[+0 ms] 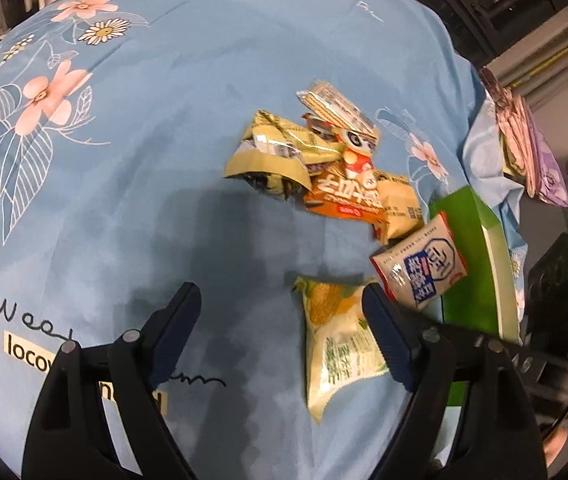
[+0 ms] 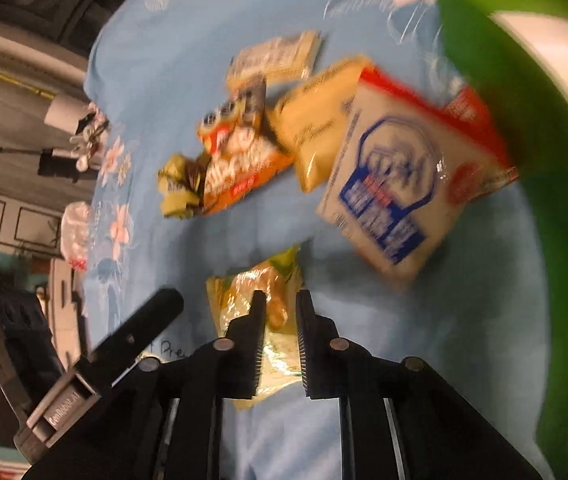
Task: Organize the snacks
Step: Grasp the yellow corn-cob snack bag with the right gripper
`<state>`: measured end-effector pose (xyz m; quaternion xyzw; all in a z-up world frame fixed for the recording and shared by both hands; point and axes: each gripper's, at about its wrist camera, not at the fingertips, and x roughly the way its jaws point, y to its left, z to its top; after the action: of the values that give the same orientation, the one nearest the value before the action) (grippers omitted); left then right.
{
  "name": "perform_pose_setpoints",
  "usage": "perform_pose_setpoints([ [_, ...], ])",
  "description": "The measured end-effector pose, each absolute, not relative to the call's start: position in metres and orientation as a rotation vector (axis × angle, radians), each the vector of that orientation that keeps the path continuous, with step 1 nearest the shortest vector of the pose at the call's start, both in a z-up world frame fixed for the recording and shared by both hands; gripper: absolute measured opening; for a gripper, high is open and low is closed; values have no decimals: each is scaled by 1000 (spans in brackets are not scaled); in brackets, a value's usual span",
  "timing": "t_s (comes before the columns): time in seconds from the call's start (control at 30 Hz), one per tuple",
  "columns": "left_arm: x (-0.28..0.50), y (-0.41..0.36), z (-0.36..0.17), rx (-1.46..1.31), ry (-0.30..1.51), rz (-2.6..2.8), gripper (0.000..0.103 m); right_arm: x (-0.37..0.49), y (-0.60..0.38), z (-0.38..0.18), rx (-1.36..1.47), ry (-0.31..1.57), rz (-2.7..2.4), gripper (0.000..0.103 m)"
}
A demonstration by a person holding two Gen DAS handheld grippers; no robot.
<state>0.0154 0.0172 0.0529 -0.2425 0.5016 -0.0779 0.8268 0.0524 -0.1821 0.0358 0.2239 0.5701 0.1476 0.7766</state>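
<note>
A yellow-green snack packet [image 2: 262, 292] lies on the blue flowered bedsheet [image 2: 188, 80], and my right gripper [image 2: 280, 306] is shut on its near half. In the left wrist view the same yellow-green packet [image 1: 336, 344] rests just inside the right finger of my left gripper [image 1: 280, 300], which stands open over bare sheet with nothing between its fingers. A white, blue and red packet [image 1: 420, 268] leans against a green box [image 1: 472, 248]; the white packet [image 2: 396, 184] shows blurred in the right wrist view.
A pile of snacks, with an orange packet [image 1: 344, 200] and olive-green wrappers [image 1: 276, 152], lies beyond the grippers. The green box [image 2: 524, 80] stands at the bed's right edge. One finger of the left gripper [image 2: 144, 328] crosses the right wrist view. Folded cloths [image 1: 524, 144] hang past the bed.
</note>
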Motion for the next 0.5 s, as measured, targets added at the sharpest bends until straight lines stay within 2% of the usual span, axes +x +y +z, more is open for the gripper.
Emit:
perform_pose_setpoints([
  [0.1,12,10,56,-487,1075,-207,82,53,-188,46,489,1189,300,32],
  [0.17,10,4,56,-483,1083,-230,81,54,-189,46,490,1189,301,54],
  [0.23,10,-5,53,-484,1101,-266,78,54,-186,44,488,1200,325,57],
  [0.4,11,-29,38,-445,1174,-299,64,59,-178,31,508,1249,384,58],
  [0.5,10,-42,32,-403,1187,-302,63,61,-174,20,490,1283,379,58],
])
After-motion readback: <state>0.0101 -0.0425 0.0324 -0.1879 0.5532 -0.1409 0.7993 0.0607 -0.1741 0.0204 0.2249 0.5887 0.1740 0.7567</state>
